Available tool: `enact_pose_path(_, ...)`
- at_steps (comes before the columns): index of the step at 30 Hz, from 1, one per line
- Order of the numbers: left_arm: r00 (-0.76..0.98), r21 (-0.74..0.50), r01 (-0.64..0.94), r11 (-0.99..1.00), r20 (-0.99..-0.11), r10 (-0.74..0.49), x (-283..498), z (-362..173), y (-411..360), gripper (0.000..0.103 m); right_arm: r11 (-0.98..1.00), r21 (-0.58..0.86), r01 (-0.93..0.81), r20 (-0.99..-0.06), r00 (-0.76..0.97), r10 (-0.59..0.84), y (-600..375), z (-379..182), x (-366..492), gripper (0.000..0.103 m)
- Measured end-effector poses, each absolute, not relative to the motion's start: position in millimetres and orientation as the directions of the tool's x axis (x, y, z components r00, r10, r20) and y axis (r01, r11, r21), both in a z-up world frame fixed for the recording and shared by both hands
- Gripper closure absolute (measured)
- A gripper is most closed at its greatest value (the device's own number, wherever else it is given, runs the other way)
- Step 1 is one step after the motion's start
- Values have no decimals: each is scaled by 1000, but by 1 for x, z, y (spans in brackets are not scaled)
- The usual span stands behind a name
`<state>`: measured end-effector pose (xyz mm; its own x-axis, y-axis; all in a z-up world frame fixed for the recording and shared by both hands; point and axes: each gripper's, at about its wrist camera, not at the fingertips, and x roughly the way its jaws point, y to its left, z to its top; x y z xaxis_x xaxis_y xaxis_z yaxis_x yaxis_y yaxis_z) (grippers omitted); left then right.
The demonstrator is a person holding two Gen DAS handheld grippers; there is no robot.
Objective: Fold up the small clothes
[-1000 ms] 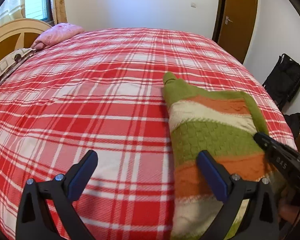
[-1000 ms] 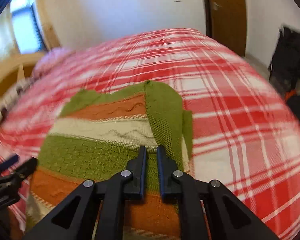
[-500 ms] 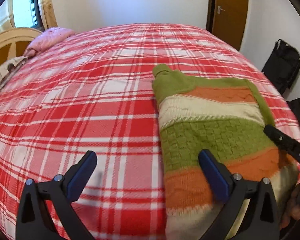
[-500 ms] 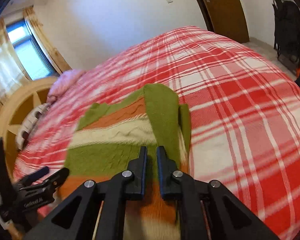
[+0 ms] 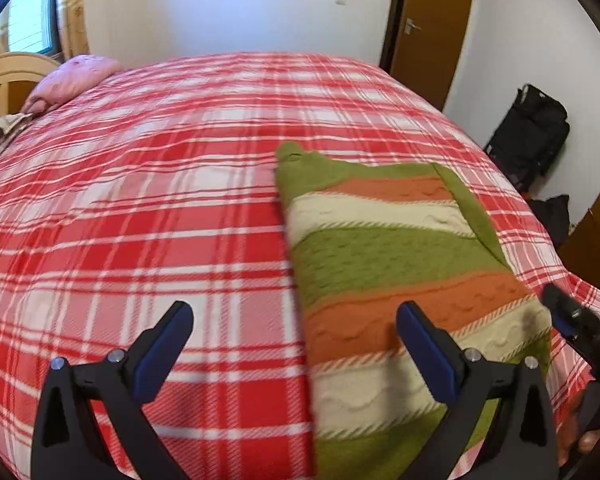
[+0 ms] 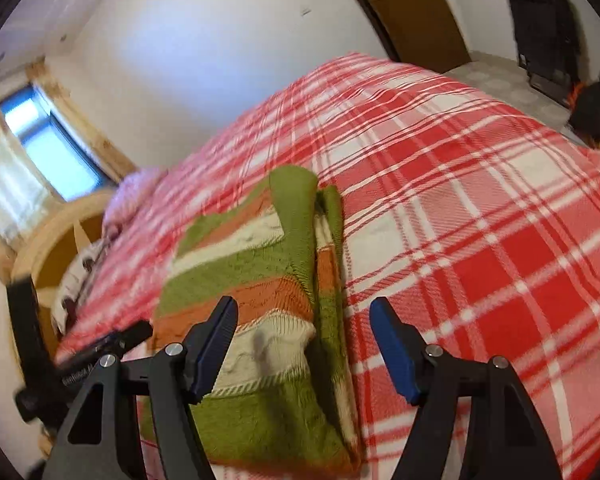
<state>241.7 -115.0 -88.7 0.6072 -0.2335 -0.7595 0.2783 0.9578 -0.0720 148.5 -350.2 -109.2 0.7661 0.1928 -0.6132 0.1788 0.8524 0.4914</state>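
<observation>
A knitted sweater (image 5: 384, 264) with green, orange and cream stripes lies folded lengthwise on a red and white plaid bedspread (image 5: 160, 200). It also shows in the right wrist view (image 6: 268, 280), with a green sleeve folded over its right side. My left gripper (image 5: 296, 328) is open and empty above the sweater's left edge. My right gripper (image 6: 304, 328) is open and empty above the sweater's near right part. The right gripper's tip shows in the left wrist view (image 5: 572, 316) at the sweater's right edge.
A pink pillow (image 5: 76, 80) and a wooden headboard (image 5: 8, 76) are at the far left. A brown door (image 5: 428, 28) is at the back. Black bags (image 5: 532, 132) stand on the floor to the right of the bed.
My right gripper was shut over the sweater and has opened. Both grippers have drawn back and up a little. The sweater lies still.
</observation>
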Motion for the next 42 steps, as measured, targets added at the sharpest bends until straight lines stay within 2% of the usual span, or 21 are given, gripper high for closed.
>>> enact_pose_path(3, 565, -63, 278, 959, -796, -216, 256, -99, -131, 0, 886, 436, 159, -654, 732, 190, -346, -117, 168, 34)
enact_pose_path(6, 501, -128, 274, 953, -827, -255, 268, -110, -139, 0, 892, 426, 151, -678, 707, 204, -349, -129, 181, 34)
enact_pose_path(12, 450, -215, 250, 944, -837, -310, 280, -124, -146, 0, 882, 465, 83, -625, 736, 260, -353, -137, 186, 34)
enact_pose_path(16, 430, -266, 229, 936, -835, -342, 283, -129, -146, 0, 881, 467, 72, -634, 722, 277, -354, -133, 191, 34)
enact_pose_path(21, 426, -268, 252, 930, -832, -355, 286, -129, -150, 0, 820, 563, 104, -618, 711, 334, -368, -137, 200, 34)
enact_pose_path(26, 431, -269, 270, 924, -825, -366, 287, -130, -152, 0, 825, 564, -17, -616, 657, 434, -351, -136, 207, 32)
enact_pose_path(29, 425, -288, 304, 908, -812, -400, 286, -128, -154, 9, 857, 513, -49, -641, 643, 420, -342, -135, 211, 32)
enact_pose_path(32, 436, -278, 310, 909, -809, -395, 286, -129, -156, 9, 844, 536, -30, -628, 654, 422, -345, -140, 217, 32)
enact_pose_path(35, 437, -282, 306, 909, -807, -398, 287, -129, -156, 9, 879, 476, -29, -657, 653, 377, -335, -139, 217, 33)
enact_pose_path(37, 438, -279, 307, 910, -807, -395, 288, -129, -157, 11, 895, 446, -26, -669, 655, 352, -329, -136, 218, 40)
enact_pose_path(39, 442, -270, 311, 911, -808, -390, 287, -129, -157, 13, 872, 490, -23, -648, 659, 382, -335, -137, 215, 56)
enact_pose_path(42, 451, -260, 315, 913, -806, -384, 287, -128, -160, 18, 861, 508, 2, -632, 681, 371, -334, -136, 209, 66)
